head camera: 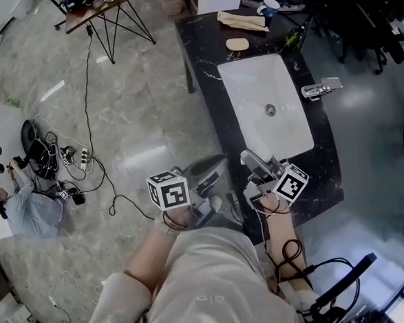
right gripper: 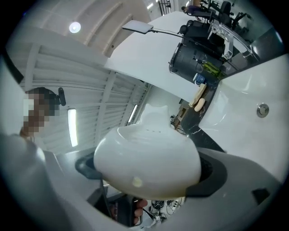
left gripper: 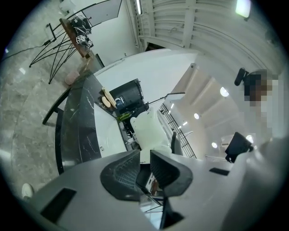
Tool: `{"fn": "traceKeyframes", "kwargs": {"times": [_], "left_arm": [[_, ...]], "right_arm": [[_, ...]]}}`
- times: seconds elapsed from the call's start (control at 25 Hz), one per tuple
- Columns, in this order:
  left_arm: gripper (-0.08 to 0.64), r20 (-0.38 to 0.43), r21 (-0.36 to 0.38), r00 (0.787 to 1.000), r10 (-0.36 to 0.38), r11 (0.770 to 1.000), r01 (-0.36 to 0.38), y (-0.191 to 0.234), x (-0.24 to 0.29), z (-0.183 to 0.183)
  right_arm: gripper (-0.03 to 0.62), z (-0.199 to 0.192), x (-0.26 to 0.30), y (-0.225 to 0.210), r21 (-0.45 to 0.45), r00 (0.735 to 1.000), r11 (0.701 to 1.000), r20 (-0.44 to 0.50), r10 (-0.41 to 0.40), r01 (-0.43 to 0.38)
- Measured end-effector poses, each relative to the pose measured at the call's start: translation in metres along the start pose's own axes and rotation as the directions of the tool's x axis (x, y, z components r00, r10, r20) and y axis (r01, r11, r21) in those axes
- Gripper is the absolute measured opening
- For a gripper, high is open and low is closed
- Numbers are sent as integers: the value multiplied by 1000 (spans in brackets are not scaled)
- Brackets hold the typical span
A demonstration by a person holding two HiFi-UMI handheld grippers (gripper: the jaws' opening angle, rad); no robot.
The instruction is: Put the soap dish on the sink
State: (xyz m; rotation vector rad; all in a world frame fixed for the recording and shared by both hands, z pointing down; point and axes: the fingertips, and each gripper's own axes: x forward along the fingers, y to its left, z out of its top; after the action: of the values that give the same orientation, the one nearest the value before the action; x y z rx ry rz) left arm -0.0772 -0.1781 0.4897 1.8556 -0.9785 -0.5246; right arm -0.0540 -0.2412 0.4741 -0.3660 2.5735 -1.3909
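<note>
The white oval soap dish fills the middle of the right gripper view, clamped between the dark fingers of my right gripper. In the head view the soap dish and right gripper hang just over the near end of the white sink, which is set in a black marble counter. My left gripper is held left of the counter's near corner, over the floor. In the left gripper view its jaws are together with nothing between them.
A chrome faucet stands on the sink's right. A soap bar, a cloth and a green bottle lie at the counter's far end. A person sits on the floor at left among cables.
</note>
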Motion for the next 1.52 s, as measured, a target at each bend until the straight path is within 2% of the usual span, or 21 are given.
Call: {"fn": "traceKeyframes", "kwargs": {"times": [0.2,0.4,0.48,0.68,0.92,1.08,1.16,1.4,1.52], "left_arm": [[83,-35,40,999,22,999,-20,22,7,7],[104,-73,79,995,61,995,-55,57,19,9],[109,-89,94,993,81,993,-73,71,22,7],[109,-96,74,990,99,993,-93,98,25,11],[109,-113,34,987,118,993,-114,128,24,4],[109,-120,14,985,124,992,-123,143,23,0],[109,-123,7,985,124,992,-124,150,23,-2],[109,-133,-33,982,134,990,-140,171,19,-14],[109,-138,-44,980,142,988,-149,179,18,-18]], "right_arm": [[525,-9,24,-34,-100,988,989,-98,-123,113],[525,-22,44,-78,-192,955,961,-182,-235,200],[525,-28,47,-98,-239,932,940,-210,-296,245],[525,-42,55,-135,-370,849,863,-269,-455,345],[525,-54,59,-159,-513,774,775,-291,-562,369],[525,-60,61,-171,-556,745,739,-289,-601,381],[525,-61,62,-175,-590,734,711,-273,-622,383],[525,-69,62,-184,-741,678,572,-221,-701,351],[525,-72,63,-188,-779,659,528,-205,-724,339]]}}
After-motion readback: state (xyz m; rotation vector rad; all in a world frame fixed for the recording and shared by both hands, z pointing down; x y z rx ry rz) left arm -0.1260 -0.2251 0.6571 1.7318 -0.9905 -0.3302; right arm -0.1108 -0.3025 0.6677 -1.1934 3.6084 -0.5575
